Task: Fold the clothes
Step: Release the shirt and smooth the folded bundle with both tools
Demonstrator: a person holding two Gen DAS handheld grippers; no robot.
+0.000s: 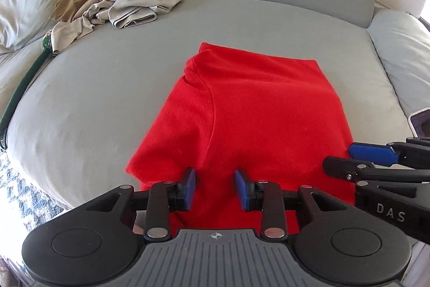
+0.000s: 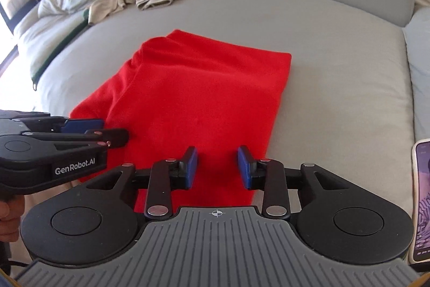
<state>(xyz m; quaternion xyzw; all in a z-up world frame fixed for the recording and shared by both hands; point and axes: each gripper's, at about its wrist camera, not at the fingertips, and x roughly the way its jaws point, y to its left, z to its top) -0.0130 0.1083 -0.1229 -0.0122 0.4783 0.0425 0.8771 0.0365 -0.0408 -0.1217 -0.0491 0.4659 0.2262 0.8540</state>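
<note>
Grippers first: your left gripper (image 1: 215, 188) and right gripper (image 2: 218, 168) both stand released, jaws spread, gripping nothing, side by side over the near hem of the red garment (image 1: 242, 109). That garment lies flat on the grey bed (image 1: 107, 98), sleeve side turned in, long edges roughly parallel, running from 6 toward 12 o'clock. A further fold looks due, though this narrow shape could equally be the finished lay. If you fold, pinch both near corners evenly and carry them level. Crumpled beige clothes (image 1: 118, 4) wait at 10 o'clock; a phone (image 2: 422, 201) lies at 3 o'clock.
</note>
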